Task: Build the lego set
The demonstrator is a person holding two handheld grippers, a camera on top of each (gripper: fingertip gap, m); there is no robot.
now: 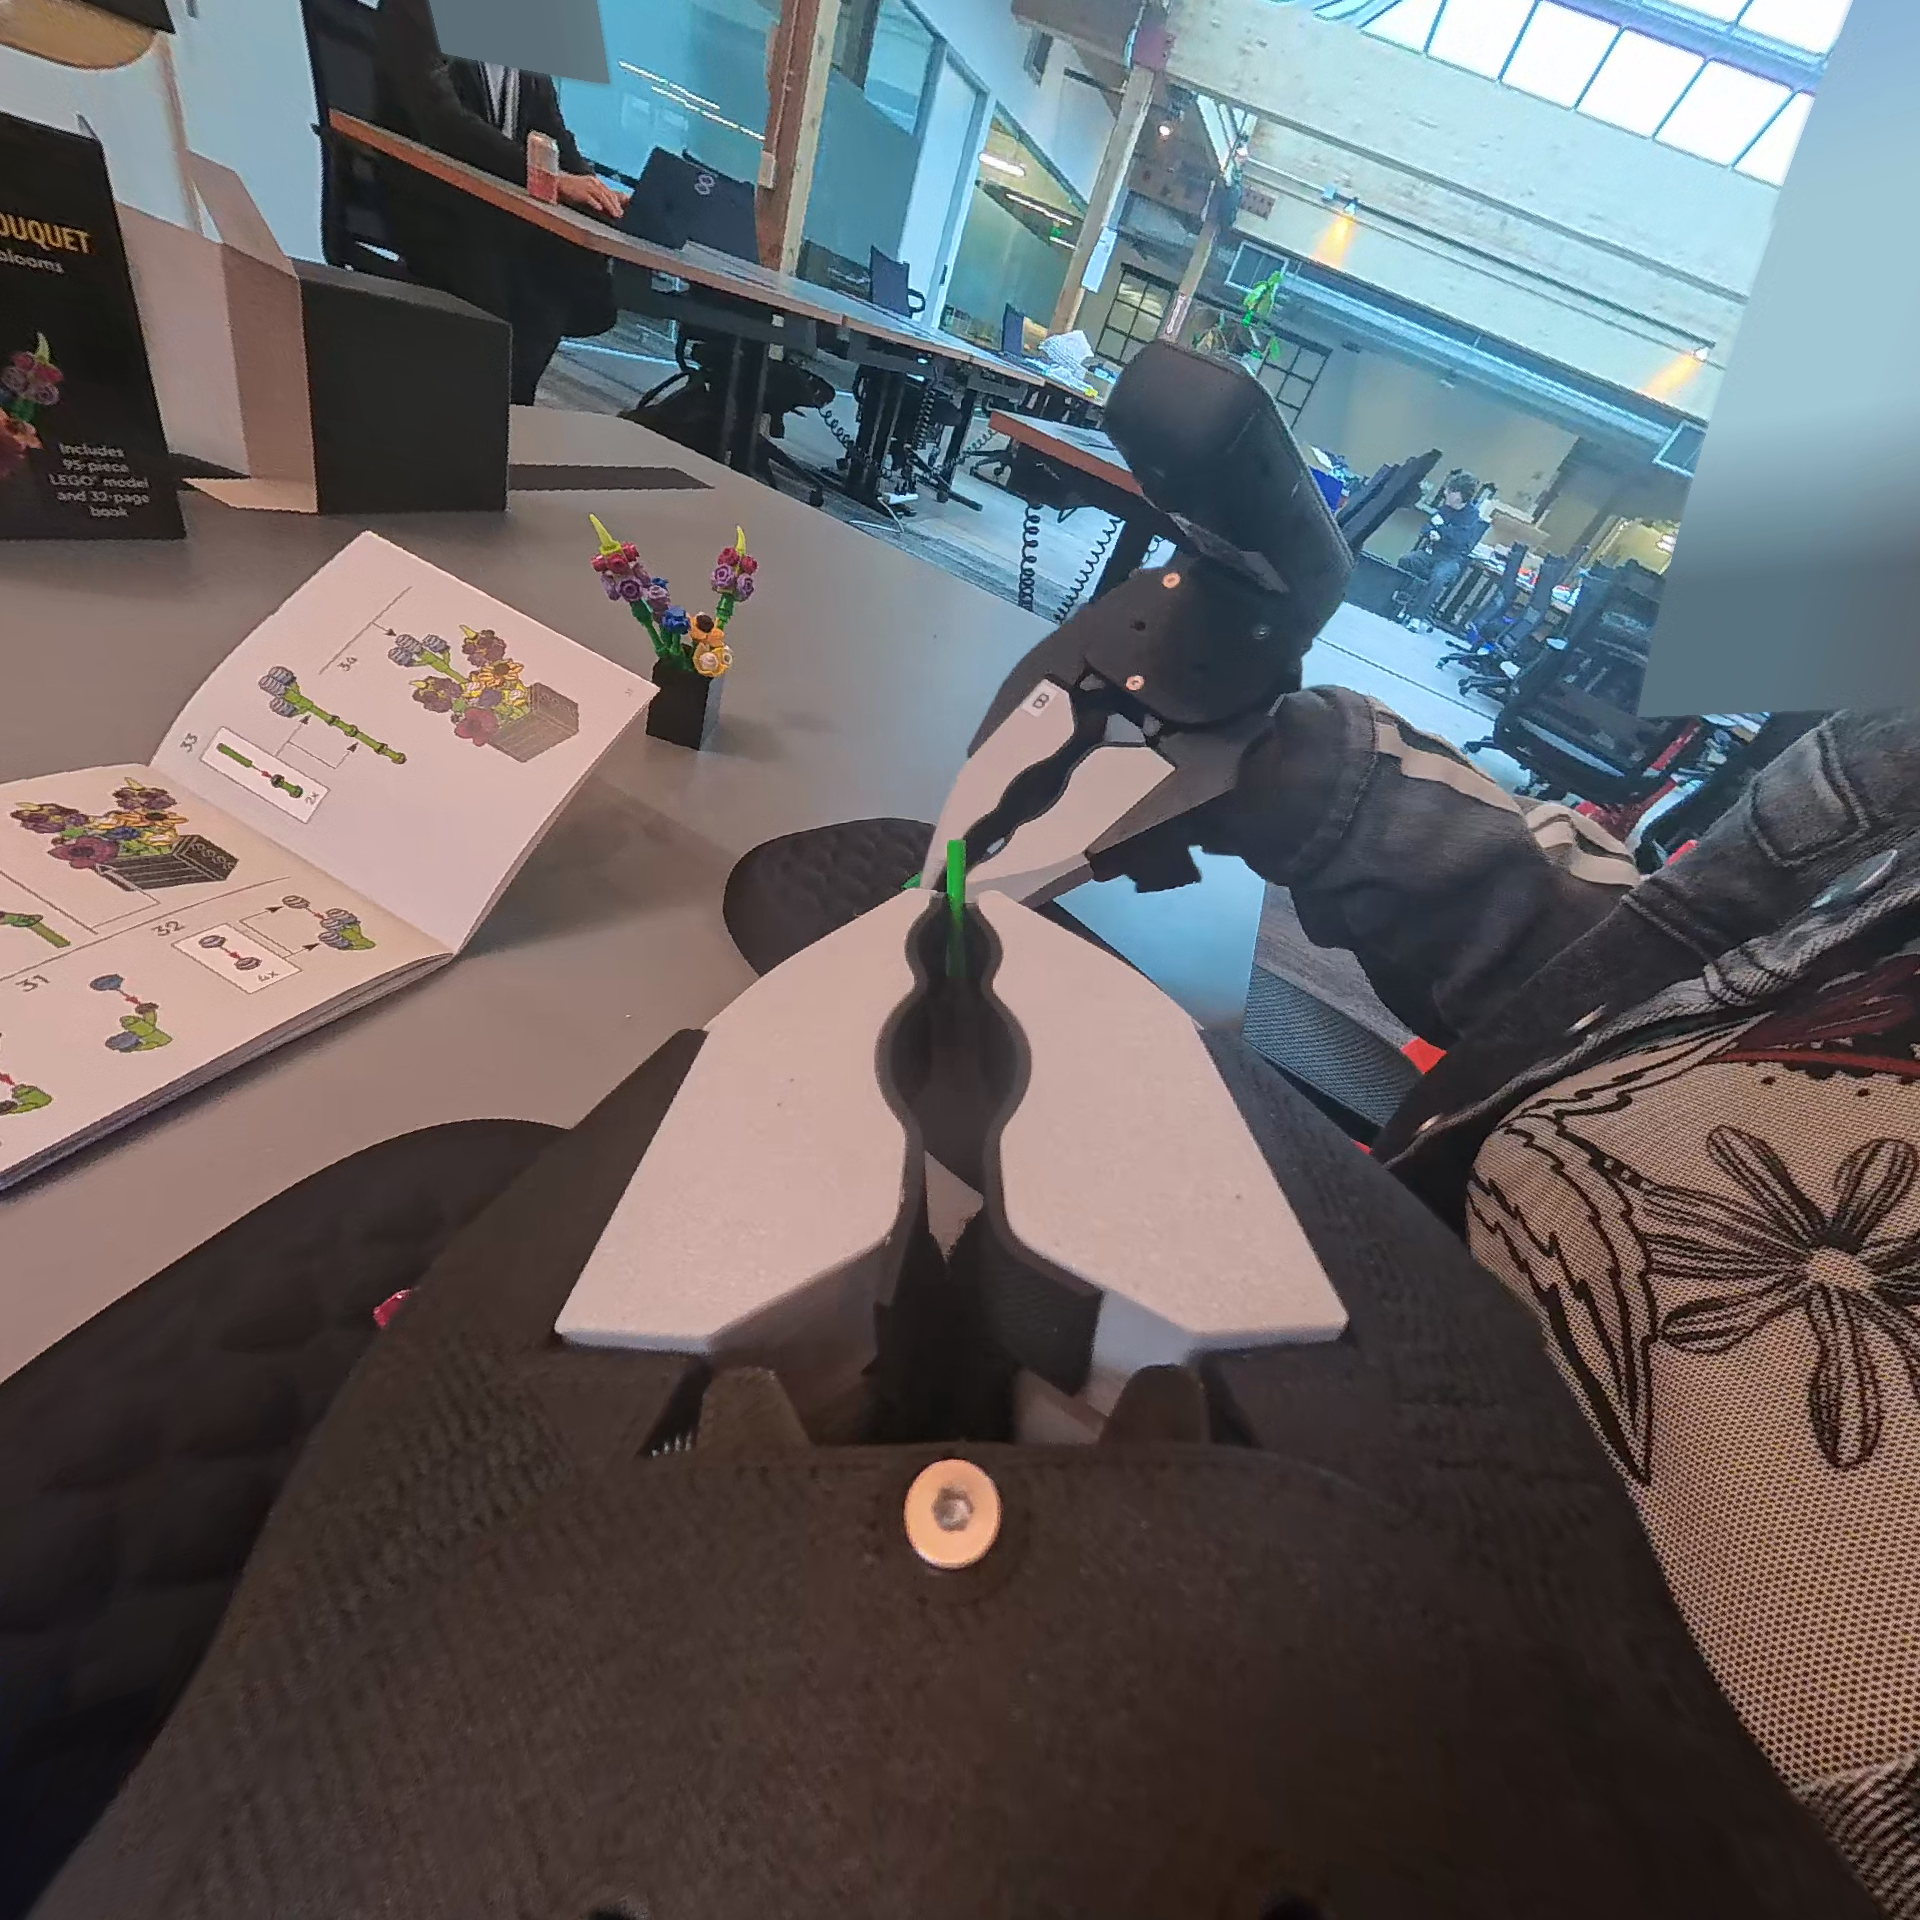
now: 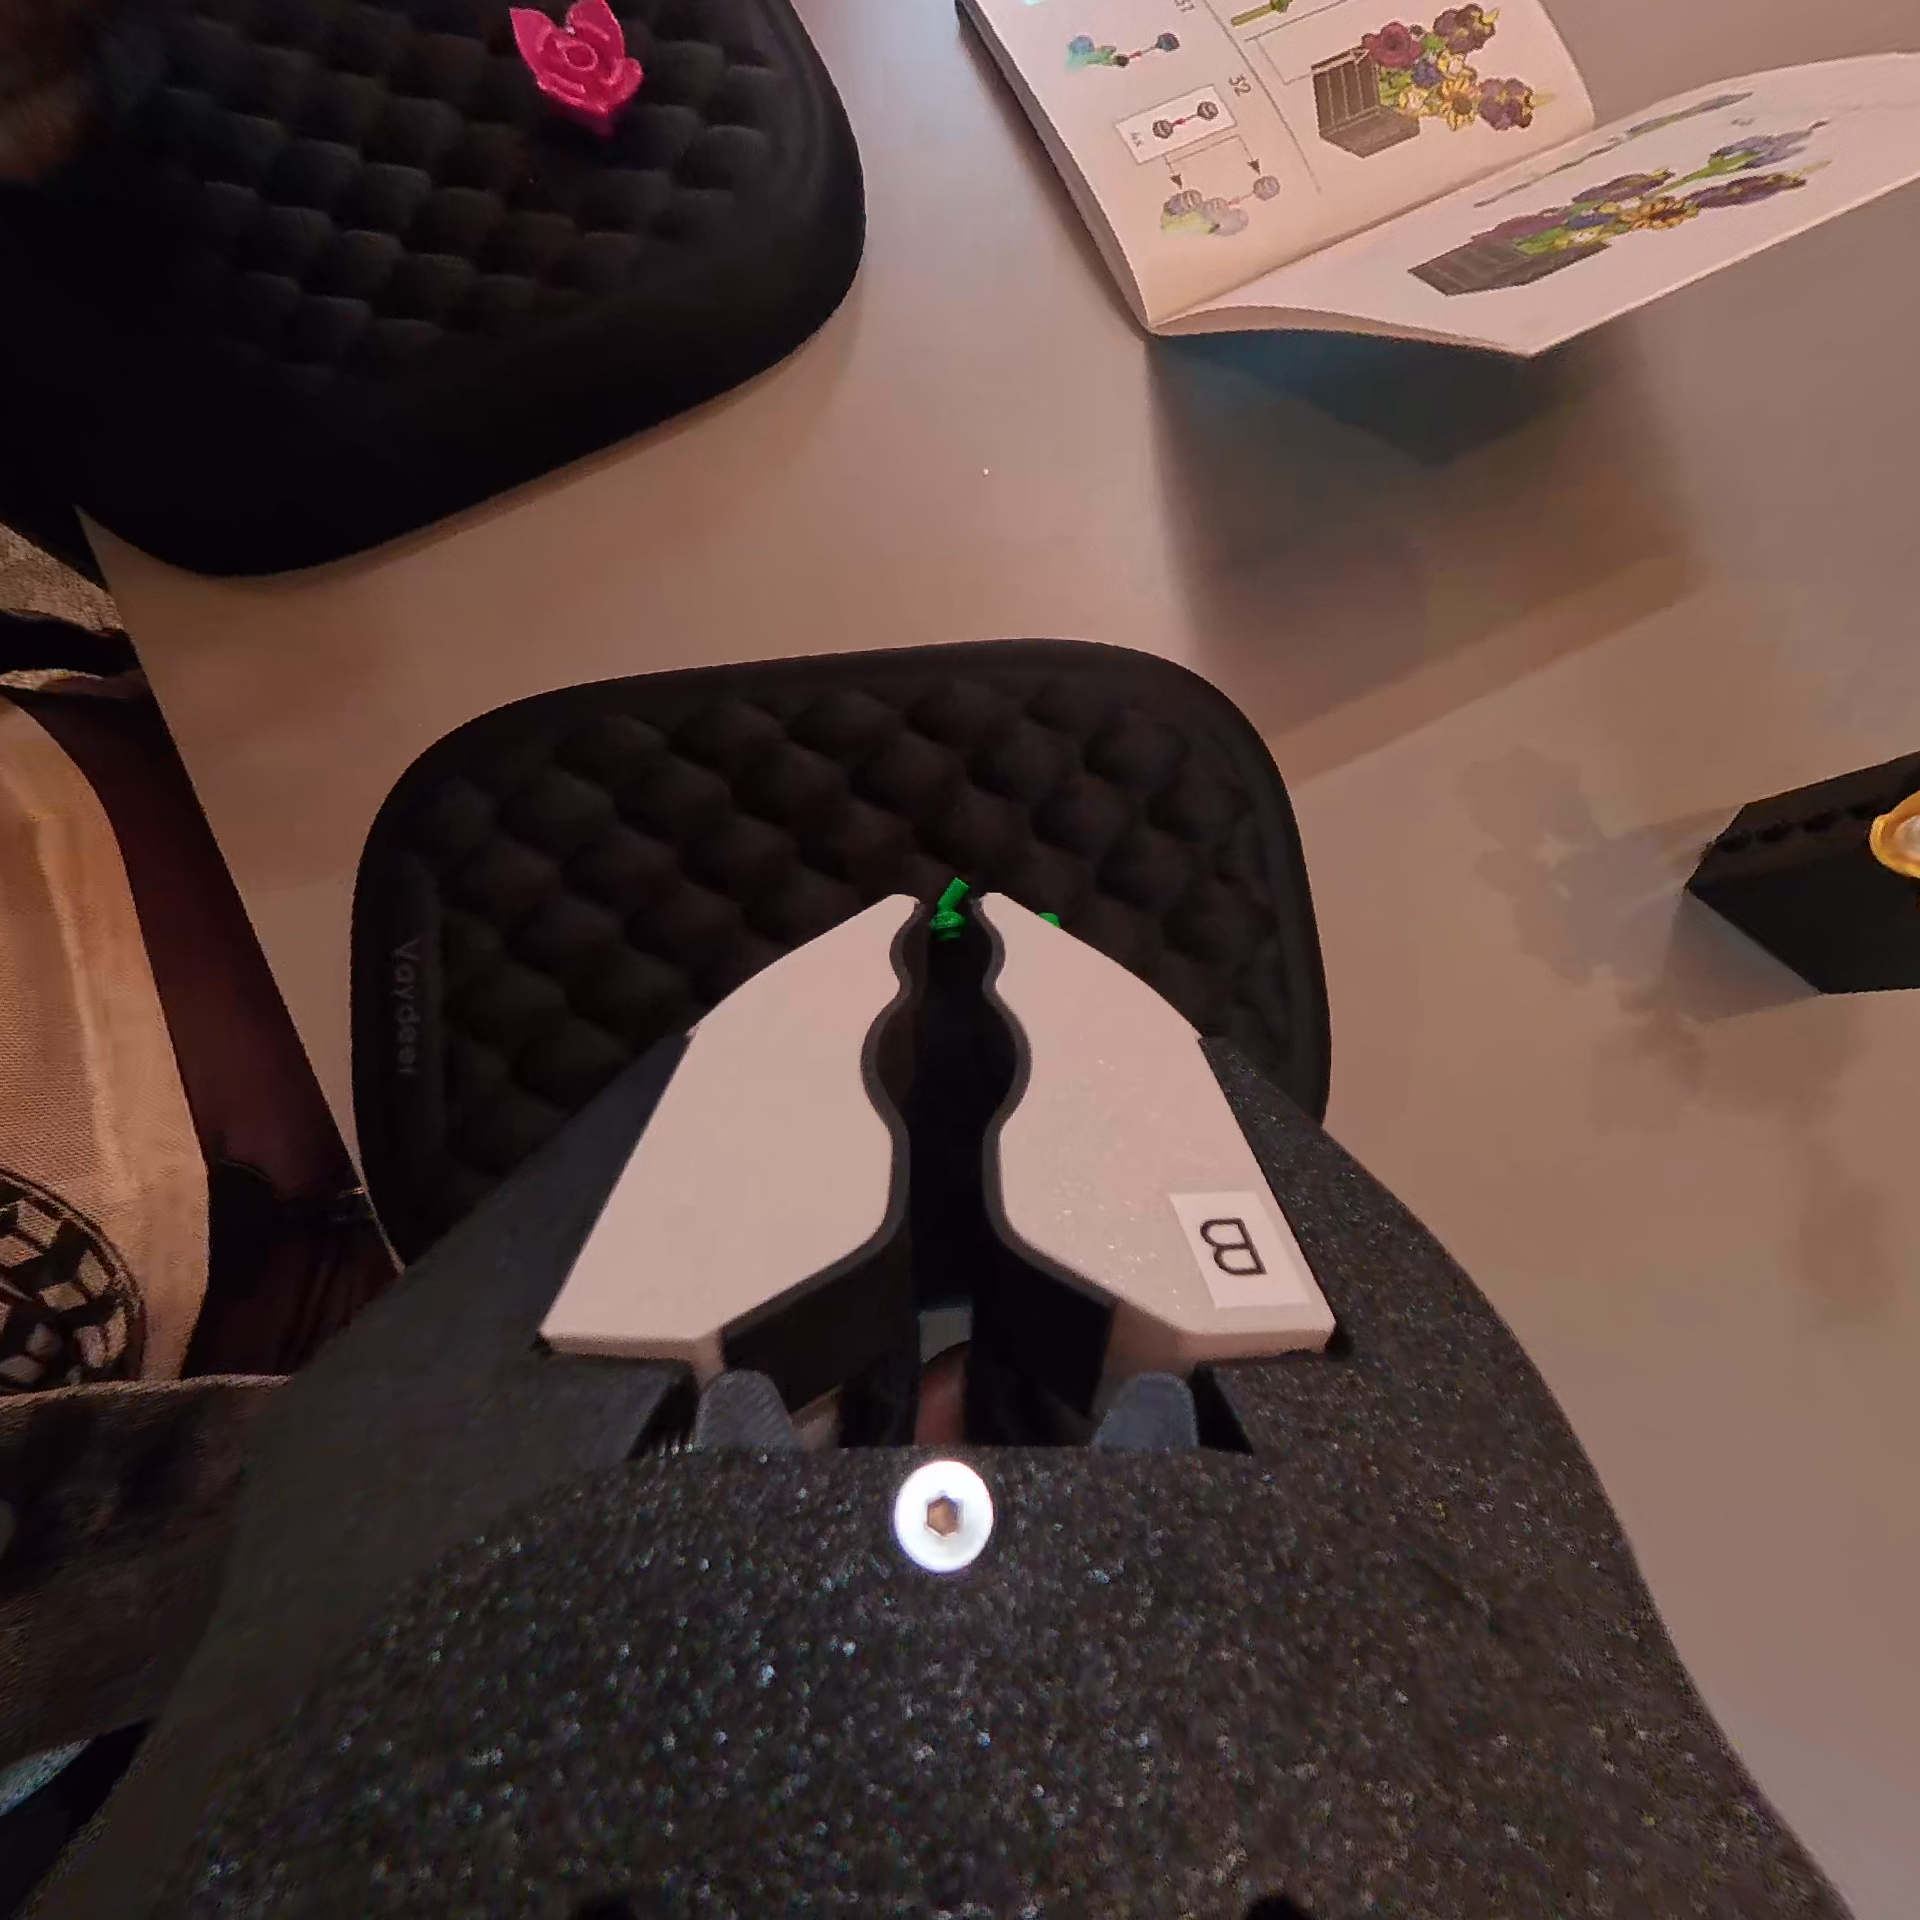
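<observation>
My left gripper (image 1: 954, 906) is shut on a thin green stem (image 1: 956, 883) that stands upright between its fingertips. My right gripper (image 1: 971, 844) comes in from the far right, and its tips meet the top of that stem. In the right wrist view, my right gripper (image 2: 951, 916) is shut on a small green piece (image 2: 948, 906) above a black dimpled pad (image 2: 675, 831). A second bit of green (image 2: 1047, 920) peeks out beside the right finger. The part-built flower bouquet (image 1: 681, 634) stands in its black base on the grey table.
An open instruction booklet (image 1: 312, 831) lies left of the grippers and also shows in the right wrist view (image 2: 1351, 229). A second black pad (image 2: 364, 312) bears a magenta flower piece (image 2: 574, 62). The black set box (image 1: 83, 332) and an open carton (image 1: 395, 384) stand at the back left. The tips of one gripper are about 15 centimeters away from the tips of the other. The left gripper is farther from the part-built flower bouquet (image 1: 681, 634), some 25 centimeters, than the right, some 15 centimeters.
</observation>
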